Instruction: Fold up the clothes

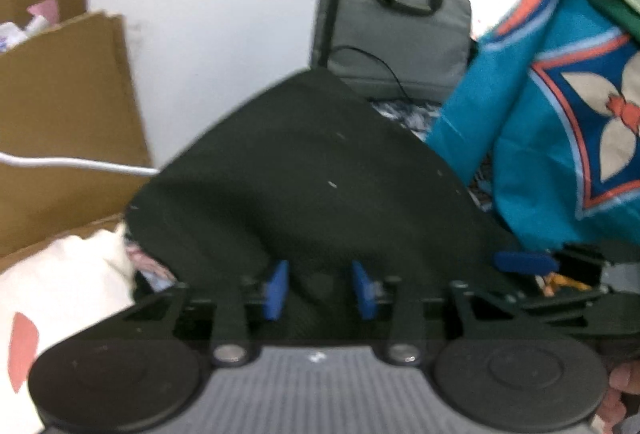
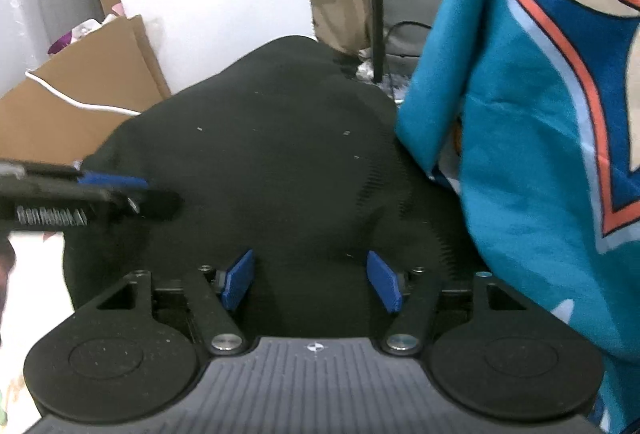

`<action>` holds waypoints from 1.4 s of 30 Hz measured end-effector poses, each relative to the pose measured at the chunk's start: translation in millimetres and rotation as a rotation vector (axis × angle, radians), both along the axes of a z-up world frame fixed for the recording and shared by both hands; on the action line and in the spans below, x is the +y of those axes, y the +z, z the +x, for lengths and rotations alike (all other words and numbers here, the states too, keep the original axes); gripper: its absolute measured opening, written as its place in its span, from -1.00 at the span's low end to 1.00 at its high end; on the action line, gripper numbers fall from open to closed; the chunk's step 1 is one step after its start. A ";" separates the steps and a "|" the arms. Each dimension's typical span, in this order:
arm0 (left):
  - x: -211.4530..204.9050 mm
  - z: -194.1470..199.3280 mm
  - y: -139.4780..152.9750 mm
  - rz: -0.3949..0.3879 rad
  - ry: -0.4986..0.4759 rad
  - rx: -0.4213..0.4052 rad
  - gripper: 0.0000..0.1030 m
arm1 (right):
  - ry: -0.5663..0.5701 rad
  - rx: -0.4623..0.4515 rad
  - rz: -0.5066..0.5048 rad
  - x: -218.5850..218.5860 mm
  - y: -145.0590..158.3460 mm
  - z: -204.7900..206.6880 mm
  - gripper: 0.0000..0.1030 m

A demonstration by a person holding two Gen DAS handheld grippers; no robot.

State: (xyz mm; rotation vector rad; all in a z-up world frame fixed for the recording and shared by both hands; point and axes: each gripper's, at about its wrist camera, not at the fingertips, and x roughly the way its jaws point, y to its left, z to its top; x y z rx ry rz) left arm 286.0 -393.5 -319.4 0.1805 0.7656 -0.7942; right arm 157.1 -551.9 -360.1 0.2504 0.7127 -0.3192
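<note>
left tool part open, astride ridge of black garment, pads not pressing. right tool wider, empty, over same garment. risk: teal printed cloth overhangs right edge, may snag; loose ridge may slip pinch.

You have a dark garment lying mounded and rumpled before you, and a teal patterned cloth draping at its right edge

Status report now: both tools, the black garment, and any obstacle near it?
Left tool and right tool open over black garment. Garment lies bunched, ungripped. Teal patterned cloth hangs over its right edge.
</note>
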 end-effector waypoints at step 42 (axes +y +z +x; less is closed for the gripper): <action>68.3 90.2 7.9 -0.025 0.096 0.034 -0.31 | -0.015 0.100 0.062 11.3 11.7 -44.2 0.32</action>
